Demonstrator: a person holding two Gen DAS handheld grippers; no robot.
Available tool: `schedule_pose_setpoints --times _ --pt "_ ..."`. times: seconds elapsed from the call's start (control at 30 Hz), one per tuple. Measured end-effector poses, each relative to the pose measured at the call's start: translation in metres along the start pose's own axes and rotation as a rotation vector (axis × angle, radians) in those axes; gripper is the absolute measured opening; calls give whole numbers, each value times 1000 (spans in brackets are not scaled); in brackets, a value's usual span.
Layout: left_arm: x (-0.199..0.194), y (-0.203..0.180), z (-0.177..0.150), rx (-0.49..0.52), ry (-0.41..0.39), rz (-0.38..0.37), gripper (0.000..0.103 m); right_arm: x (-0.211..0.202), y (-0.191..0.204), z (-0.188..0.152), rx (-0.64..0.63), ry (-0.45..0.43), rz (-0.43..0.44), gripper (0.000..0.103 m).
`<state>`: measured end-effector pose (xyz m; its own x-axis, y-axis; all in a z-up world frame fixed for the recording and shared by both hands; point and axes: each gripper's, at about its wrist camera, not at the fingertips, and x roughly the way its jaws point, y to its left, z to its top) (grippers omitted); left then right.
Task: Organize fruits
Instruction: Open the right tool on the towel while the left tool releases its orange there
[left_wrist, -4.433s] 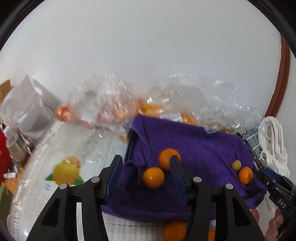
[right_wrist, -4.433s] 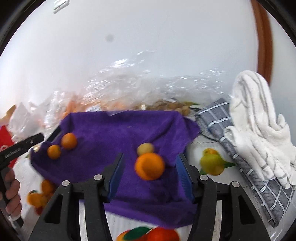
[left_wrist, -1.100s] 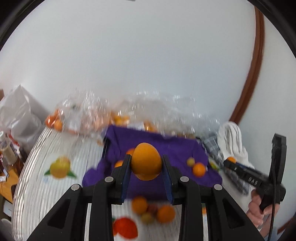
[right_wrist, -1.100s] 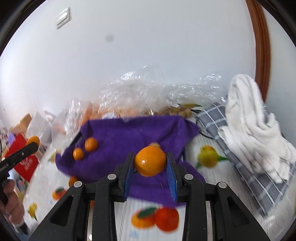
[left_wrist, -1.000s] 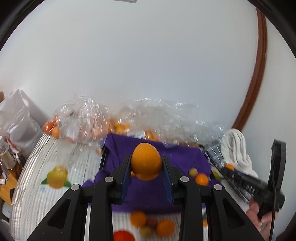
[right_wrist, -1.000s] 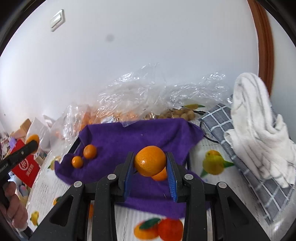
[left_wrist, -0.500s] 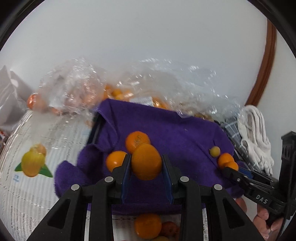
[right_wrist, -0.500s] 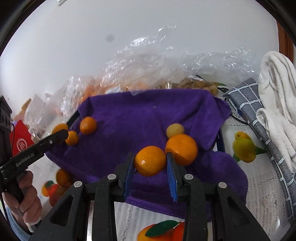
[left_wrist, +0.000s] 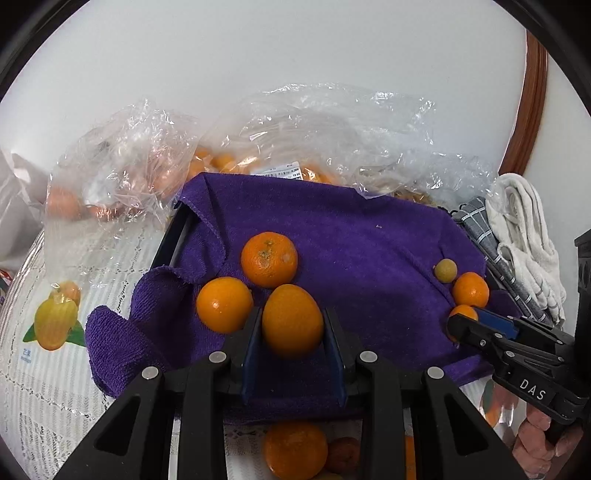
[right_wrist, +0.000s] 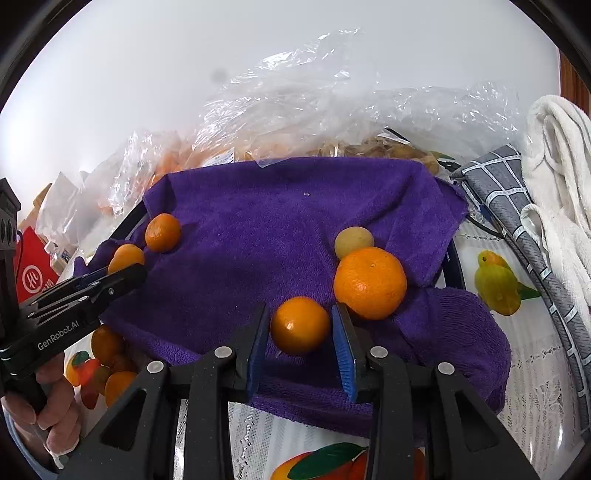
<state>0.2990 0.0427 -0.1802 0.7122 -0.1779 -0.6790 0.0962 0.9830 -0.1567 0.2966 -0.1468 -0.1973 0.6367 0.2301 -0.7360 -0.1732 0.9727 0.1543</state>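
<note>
Jaws of left gripper clamp an orange, lower centre, over the purple towel. Right gripper brackets a smaller orange; pad contact unclear. Fruit: light, round, smooth, rolls readily; grip across the middle. Tray under towel mostly hidden.

Both views are brightly and evenly lit; soft shadows are cast under the fruit. Glare is seen on the plastic bags. Edges are bent, corners blackened.
</note>
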Motion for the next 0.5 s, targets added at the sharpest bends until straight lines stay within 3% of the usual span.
schedule_pose_setpoints --times 0.13,0.3,0.5 --pt "0 0 0 5 4 7 31 -1 2 -1 -6 -3 -7 36" --pt "0 2 0 2 0 3 31 -10 1 -3 -14 -22 -21 54" --pt "-4 5 -1 -7 -12 -24 34 -23 -2 -4 -9 -66 -42 57"
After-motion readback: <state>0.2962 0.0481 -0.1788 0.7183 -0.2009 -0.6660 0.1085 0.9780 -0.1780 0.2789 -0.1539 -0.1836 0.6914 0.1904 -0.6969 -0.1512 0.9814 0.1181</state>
